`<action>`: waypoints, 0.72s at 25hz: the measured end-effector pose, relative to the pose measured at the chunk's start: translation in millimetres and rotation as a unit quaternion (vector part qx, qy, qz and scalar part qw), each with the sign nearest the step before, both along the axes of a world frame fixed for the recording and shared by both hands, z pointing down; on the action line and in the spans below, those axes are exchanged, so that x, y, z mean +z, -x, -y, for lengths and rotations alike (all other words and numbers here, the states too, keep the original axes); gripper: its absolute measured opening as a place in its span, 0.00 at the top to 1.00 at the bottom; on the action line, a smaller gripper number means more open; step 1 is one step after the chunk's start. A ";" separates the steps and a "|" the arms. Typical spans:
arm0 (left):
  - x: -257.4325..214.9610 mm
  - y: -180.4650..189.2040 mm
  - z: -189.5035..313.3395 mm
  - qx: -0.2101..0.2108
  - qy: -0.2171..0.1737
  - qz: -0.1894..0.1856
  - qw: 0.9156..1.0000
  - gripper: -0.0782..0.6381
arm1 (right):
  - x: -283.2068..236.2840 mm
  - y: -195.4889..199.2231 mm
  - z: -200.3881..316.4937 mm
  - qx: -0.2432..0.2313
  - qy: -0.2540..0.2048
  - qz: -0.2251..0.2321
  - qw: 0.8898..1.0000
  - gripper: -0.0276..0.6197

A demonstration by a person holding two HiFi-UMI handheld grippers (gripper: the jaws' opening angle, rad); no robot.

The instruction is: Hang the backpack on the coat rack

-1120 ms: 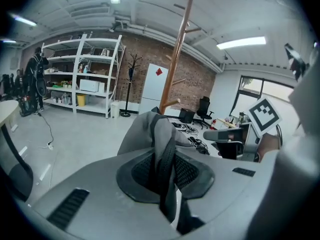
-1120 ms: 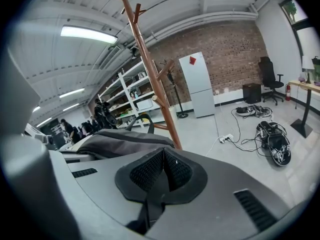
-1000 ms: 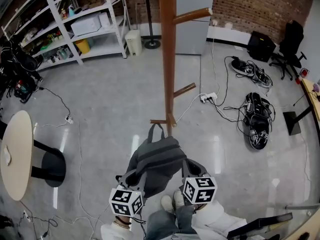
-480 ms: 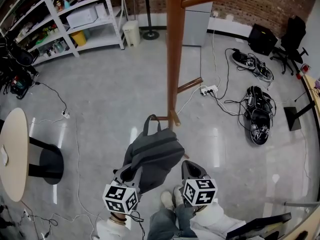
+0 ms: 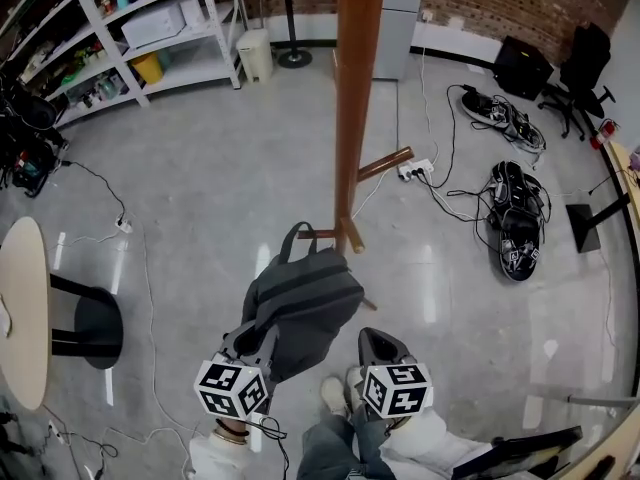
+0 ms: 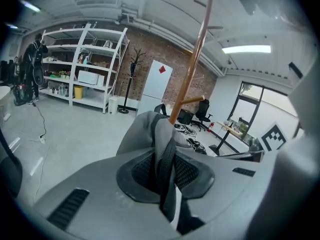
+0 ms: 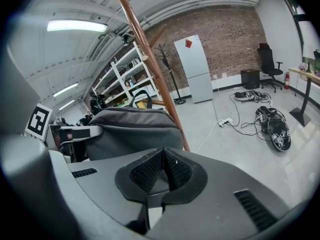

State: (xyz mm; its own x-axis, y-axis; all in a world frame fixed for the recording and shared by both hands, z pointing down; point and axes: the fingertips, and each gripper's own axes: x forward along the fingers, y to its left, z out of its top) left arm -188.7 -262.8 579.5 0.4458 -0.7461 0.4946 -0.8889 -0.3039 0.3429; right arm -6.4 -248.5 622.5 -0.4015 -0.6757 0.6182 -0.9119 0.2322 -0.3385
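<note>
A grey backpack (image 5: 300, 303) hangs above the floor in front of the brown wooden coat rack pole (image 5: 355, 98), close to the rack's low pegs (image 5: 385, 163). My left gripper (image 5: 258, 344) is shut on a dark strap (image 6: 165, 169) of the backpack (image 6: 145, 134). The bag's top handle (image 5: 300, 234) points toward the pole. My right gripper (image 5: 376, 342) sits just right of the bag, apart from it. Its pads (image 7: 172, 171) meet with nothing between them. In the right gripper view the backpack (image 7: 130, 129) sits left of the pole (image 7: 150, 59).
White shelving (image 5: 150, 38) stands at the back left and a round table (image 5: 20, 308) at the left edge. Cables and a power strip (image 5: 415, 171) lie past the rack. Dark bags (image 5: 515, 233) sit on the floor at right, near an office chair (image 5: 585, 68).
The view has come closer to the rack pole. The left gripper and backpack have shifted slightly left and down. The right gripper has sunk a little and now sits apart from the bag.
</note>
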 end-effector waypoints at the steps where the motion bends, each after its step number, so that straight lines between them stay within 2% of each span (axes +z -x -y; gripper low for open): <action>1: 1.8 1.9 2.2 -0.001 0.002 -0.006 1.000 0.83 | 1.0 1.0 -0.3 0.000 0.001 0.000 1.000 0.94; 8: 14.6 10.6 16.6 0.014 0.033 -0.100 0.994 0.83 | 7.0 -6.2 -5.8 0.006 0.010 0.000 1.000 0.94; 12: 16.2 18.2 26.9 0.052 0.057 -0.166 0.983 0.83 | 9.6 -5.1 -6.0 0.011 0.016 -0.001 1.000 0.94; 15: 18.1 23.5 34.2 0.084 0.067 -0.185 0.977 0.83 | 10.1 -6.1 -5.1 0.014 0.016 0.001 1.000 0.94; 18: 20.2 27.7 38.7 0.112 0.071 -0.188 0.973 0.83 | 11.5 -9.8 -4.8 0.017 0.018 0.002 1.000 0.94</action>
